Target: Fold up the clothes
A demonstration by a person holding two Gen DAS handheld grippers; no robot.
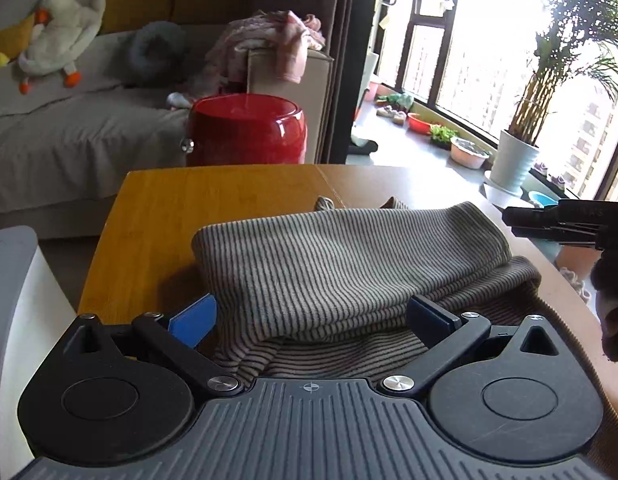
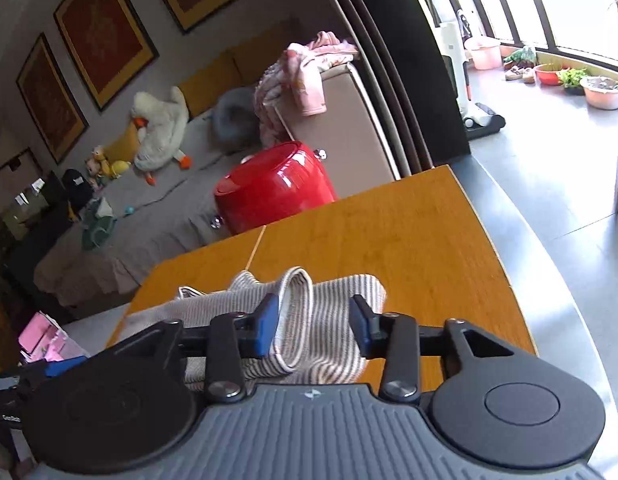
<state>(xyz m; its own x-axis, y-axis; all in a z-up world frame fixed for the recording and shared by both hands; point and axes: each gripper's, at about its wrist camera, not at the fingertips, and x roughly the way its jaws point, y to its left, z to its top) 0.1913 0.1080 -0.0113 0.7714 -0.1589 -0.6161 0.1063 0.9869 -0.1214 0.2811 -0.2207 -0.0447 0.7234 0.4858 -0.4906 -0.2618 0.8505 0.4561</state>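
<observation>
Striped garment, part-folded on wooden table; left gripper and right gripper both apart, straddling cloth, probably between folds.

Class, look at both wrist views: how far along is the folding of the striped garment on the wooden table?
Done: the striped garment already lies doubled over itself in layers on the wooden table.
In hand: both the left gripper and the right gripper are open with cloth between their fingers, neither clamping it.
Left: the bundle looks loose and uneven, with a hem loop sticking up, so probably tidying or another fold.
</observation>
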